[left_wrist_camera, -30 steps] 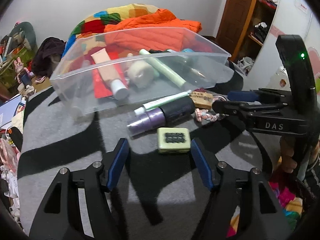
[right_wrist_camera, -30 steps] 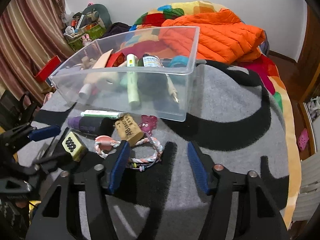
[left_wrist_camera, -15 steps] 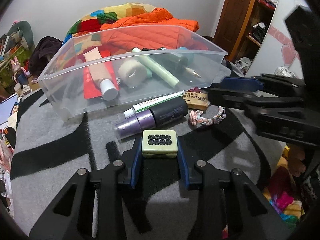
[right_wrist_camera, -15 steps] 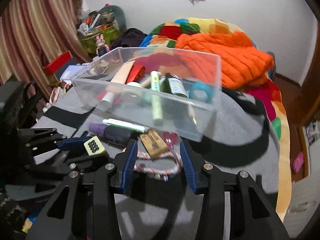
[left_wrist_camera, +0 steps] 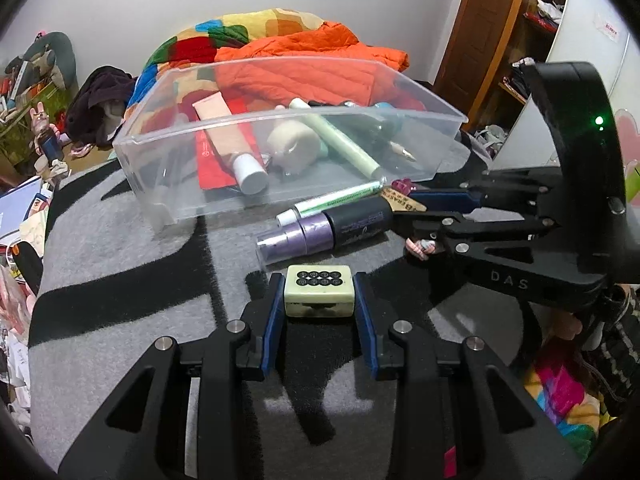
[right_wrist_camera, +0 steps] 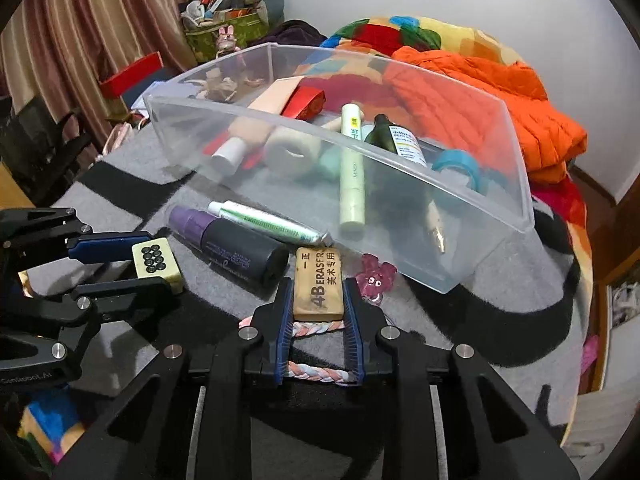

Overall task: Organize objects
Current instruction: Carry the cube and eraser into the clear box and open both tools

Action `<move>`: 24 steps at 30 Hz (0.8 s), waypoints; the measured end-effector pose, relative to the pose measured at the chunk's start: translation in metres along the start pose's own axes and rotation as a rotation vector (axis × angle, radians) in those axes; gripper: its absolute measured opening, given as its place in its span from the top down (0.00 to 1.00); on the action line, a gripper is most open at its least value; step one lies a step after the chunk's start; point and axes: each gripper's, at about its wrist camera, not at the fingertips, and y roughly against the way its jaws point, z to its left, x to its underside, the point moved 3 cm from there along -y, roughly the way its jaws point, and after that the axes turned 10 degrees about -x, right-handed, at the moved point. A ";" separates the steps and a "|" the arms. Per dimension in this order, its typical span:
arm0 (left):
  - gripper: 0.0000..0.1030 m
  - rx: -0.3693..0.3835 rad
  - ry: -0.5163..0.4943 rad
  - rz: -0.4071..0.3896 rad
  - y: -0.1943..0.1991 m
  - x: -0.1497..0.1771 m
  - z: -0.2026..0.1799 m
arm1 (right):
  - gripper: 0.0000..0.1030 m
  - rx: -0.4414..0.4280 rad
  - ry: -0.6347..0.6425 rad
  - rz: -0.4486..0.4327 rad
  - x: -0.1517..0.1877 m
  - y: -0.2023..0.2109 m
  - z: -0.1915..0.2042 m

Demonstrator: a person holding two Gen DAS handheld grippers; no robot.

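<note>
While both grippers sit low over the grey-and-black blanket, each one has something caught! The left gripper has its blue pads pressed onto the two short sides of the pale green tile, the one with eight black dots on top, and from the right wrist camera that tile shows at nine o'clock, pinned between the same fingers. The right gripper pinches the tan 4B eraser along its long edges, with the braided pink-and-white cord running underneath between the pads.

Dead ahead at twelve o'clock sits the clear plastic bin, already holding tubes, a tape roll and a small green bottle. Loose on the blanket just before its wall lie the purple-and-black bottle and the white-and-green tube, touching each other, with a little pink charm at one o'clock of the eraser.

Handling call: the tile looks hard, small and light, probably slick on its glossy faces, so a square grip on flat sides seems right. The eraser should be light, slightly soft and grippy, forgiving in the pinch. The risk I'd guess at is that cord snagging and riding along on the lift.
</note>
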 end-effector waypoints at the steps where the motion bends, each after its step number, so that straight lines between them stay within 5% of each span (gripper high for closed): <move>1: 0.68 -0.001 0.000 -0.007 0.002 -0.001 0.000 | 0.79 -0.002 -0.006 -0.002 0.000 0.001 0.000; 24: 0.68 -0.048 0.047 -0.179 0.044 -0.050 0.017 | 0.79 -0.064 -0.059 -0.241 -0.023 0.078 0.012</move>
